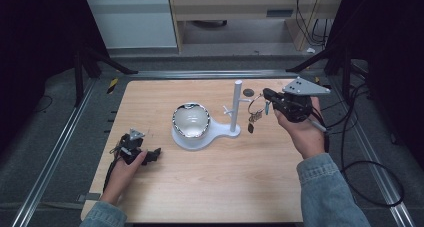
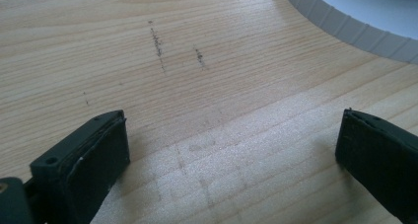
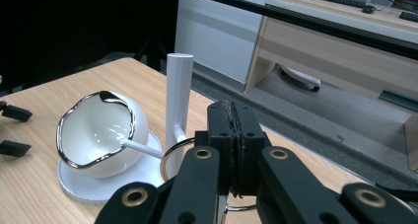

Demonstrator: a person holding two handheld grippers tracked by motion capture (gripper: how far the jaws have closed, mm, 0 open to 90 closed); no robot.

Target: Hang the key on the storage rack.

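A: Toward the right edge of the table (image 1: 215, 197), the right gripper (image 1: 266, 103) is raised beside the white stand (image 1: 236, 106). What is its condition?

B: Its jaws are clamped fully together on a thin metal ring (image 1: 256, 103). In the right gripper view the ring (image 3: 170, 157) curves out from below the closed pads. In the high view, small charms or keys (image 1: 255, 118) hang from it, clear of the table top; I cannot tell which.

A: Why hold the ring that high?

B: Judgement: the stand carries short side pegs (image 1: 228, 109) partway up its post. Keeping the ring level with them and just beside the post suggests that it is to be hooked onto a peg. Letting the charms hang free keeps them clear of the base plate.

A: And the bowl?

B: The white bowl with a silver rim (image 1: 190, 119) sits tilted on the round end of the base (image 1: 200, 137), near the table's centre and left of the post. It is apart from the ring.

A: State of the left gripper?

B: The left gripper (image 1: 156, 153) rests low near the left edge, jaws wide apart with nothing between them. In the left gripper view, bare wood lies between the pads (image 2: 98, 155), and the ribbed rim of the base (image 2: 345, 26) shows at the upper right. Judgement: it is parked clear of the work.
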